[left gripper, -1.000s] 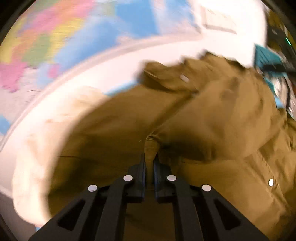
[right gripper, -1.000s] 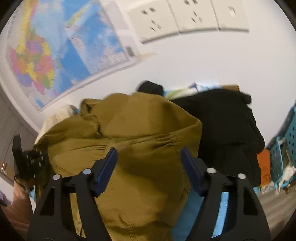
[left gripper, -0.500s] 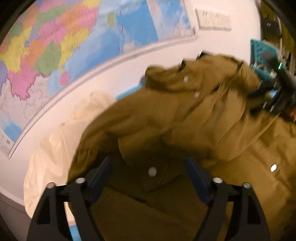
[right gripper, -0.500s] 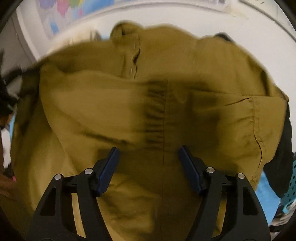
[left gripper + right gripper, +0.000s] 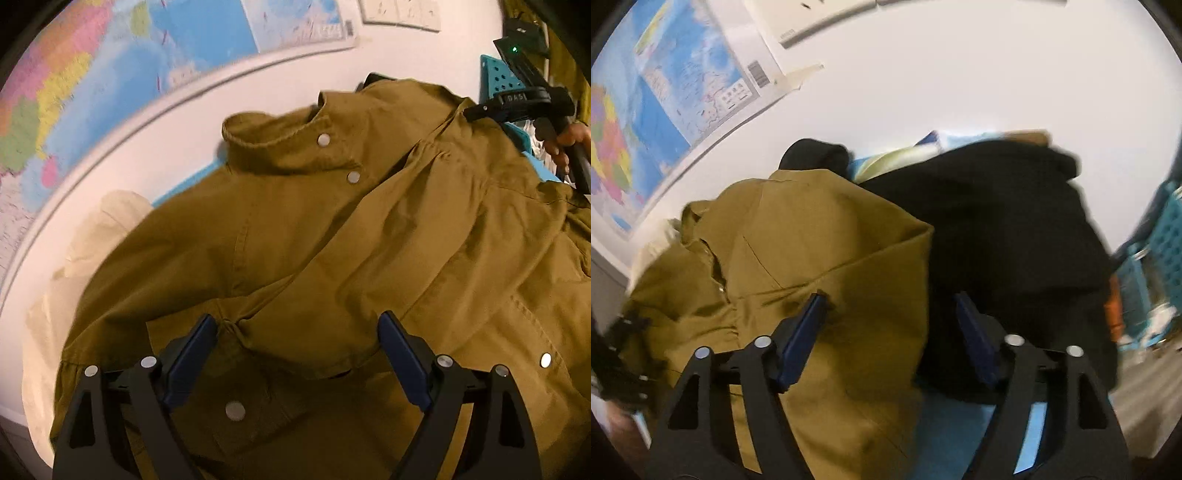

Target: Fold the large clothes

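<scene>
Nearest in the left wrist view, the left claw (image 5: 293, 343) is spread wide and grips nothing; its blue pads (image 5: 190, 352) hang just over a mustard-brown jacket (image 5: 332, 258). The jacket lies rumpled across a blue-covered desk (image 5: 945, 424), with one panel folded over the body. A snap (image 5: 235, 410) sits between the near fingers. The collar (image 5: 280, 144) with two more snaps lies at the far end, toward the wall.

In the right wrist view, the right claw (image 5: 890, 317) is also spread and empty. It hangs over the jacket's right edge, where the brown cloth meets a black garment (image 5: 1004, 236) heaped on the right.

The step in hand looks like choosing a new grip for the next fold. To do it well, each claw should probably pinch a single layer at an outer edge or seam, not the bunched middle. Lifting both sides evenly would keep the fold square. The right claw should stay clear of the black garment.

Much is hard to make out. The jacket's sleeves and hem are cut off or buried in folds. A cream cloth (image 5: 92, 251) to the far left is partly hidden under the jacket. The right view is motion-blurred. A map (image 5: 110, 66) on the far wall and teal crates (image 5: 1160, 251) at the far right are only partly in view.
</scene>
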A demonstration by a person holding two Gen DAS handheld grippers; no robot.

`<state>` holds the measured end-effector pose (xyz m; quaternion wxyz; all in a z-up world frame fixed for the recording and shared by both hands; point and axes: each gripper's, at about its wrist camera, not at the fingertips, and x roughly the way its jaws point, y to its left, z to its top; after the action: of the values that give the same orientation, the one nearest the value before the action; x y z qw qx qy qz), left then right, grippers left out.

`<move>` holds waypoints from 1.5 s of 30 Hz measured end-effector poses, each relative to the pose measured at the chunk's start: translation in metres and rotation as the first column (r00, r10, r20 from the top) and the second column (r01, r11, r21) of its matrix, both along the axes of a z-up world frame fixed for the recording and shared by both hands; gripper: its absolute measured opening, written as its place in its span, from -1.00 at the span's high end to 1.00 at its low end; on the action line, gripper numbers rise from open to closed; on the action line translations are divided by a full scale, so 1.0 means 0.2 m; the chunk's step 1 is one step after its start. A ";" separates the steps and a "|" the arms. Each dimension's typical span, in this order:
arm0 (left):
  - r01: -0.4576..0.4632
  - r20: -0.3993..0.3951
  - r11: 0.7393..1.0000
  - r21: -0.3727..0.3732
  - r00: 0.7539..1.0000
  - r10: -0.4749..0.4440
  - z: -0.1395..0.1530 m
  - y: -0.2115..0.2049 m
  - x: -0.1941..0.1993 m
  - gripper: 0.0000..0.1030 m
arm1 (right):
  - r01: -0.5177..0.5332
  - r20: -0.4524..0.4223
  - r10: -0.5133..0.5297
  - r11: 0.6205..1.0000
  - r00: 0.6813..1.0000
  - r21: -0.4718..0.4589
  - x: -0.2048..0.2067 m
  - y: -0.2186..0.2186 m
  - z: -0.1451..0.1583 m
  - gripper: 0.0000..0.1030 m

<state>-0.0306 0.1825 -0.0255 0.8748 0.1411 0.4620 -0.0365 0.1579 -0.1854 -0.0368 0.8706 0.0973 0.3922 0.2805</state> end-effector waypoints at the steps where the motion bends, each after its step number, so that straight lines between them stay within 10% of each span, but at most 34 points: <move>1: 0.003 -0.002 1.000 0.000 1.000 -0.003 0.00 0.01 0.00 -0.62 | -0.017 0.023 0.017 1.000 1.000 -0.003 -0.01 0.01 0.02 0.04; 3: 0.002 -0.011 1.000 0.006 1.000 -0.002 -0.01 0.02 0.00 -0.55 | -0.009 0.108 0.017 0.997 0.994 -0.074 -0.05 0.05 0.08 0.64; 7: -0.039 -0.019 0.999 -0.010 0.999 0.039 -0.03 0.02 0.05 -0.63 | 0.038 0.139 -0.035 0.999 0.990 -0.018 -0.01 -0.02 0.13 0.75; 11: -0.063 -0.040 0.998 -0.018 0.997 0.062 -0.04 0.01 0.10 -0.74 | 0.129 0.081 -0.122 0.988 0.989 -0.087 0.05 -0.02 0.04 0.09; 14: -0.040 0.039 0.997 -0.068 0.998 0.042 0.08 0.04 -0.01 -0.74 | 0.169 0.175 -0.154 0.983 0.972 -0.073 -0.09 -0.06 0.13 -0.02; 22: -0.170 0.190 0.978 -0.119 0.963 0.190 0.33 0.36 -0.46 -0.81 | -0.314 0.278 0.343 0.938 0.897 -0.143 -0.62 0.41 0.23 -0.10; 26: -0.261 0.121 0.955 -0.138 0.953 0.278 0.24 0.50 -0.64 -0.81 | -0.465 0.207 0.510 0.855 0.835 -0.233 -0.73 0.74 0.06 -0.10; 32: -0.318 0.000 0.912 -0.258 0.944 0.329 0.05 0.67 -0.92 -0.81 | -0.438 0.096 0.469 0.868 0.878 -0.234 -0.67 0.82 -0.08 -0.12; 37: -0.283 -0.104 0.889 -0.360 0.959 0.263 -0.13 0.67 -1.02 -0.80 | -0.615 0.154 0.625 0.780 0.765 -0.115 -0.95 0.85 0.04 -0.39; 40: -0.239 -0.095 0.880 -0.410 0.971 0.220 -0.19 0.64 -1.04 -0.35 | -0.702 0.149 0.707 0.706 0.691 -0.092 -1.13 0.97 0.04 -0.39; 41: -0.215 -0.092 0.869 -0.445 0.977 0.194 -0.17 0.64 -1.05 0.50 | -0.715 0.149 0.719 0.694 0.679 -0.090 -1.16 1.01 0.04 -0.39; 42: -0.203 -0.081 0.856 -0.475 0.979 0.187 -0.13 0.64 -1.06 0.90 | -0.724 0.146 0.729 0.683 0.669 -0.092 -1.20 1.05 0.04 -0.39; 45: -0.125 0.027 0.862 -0.491 0.987 0.158 0.09 0.60 -1.10 0.93 | -0.757 0.136 0.757 0.651 0.639 -0.064 -1.25 1.09 0.04 -0.39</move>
<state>-0.2515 0.3034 -0.0067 0.8973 -0.1173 0.4175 -0.0828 -0.0924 0.0328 -0.0287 0.7006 -0.0972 0.3304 0.6250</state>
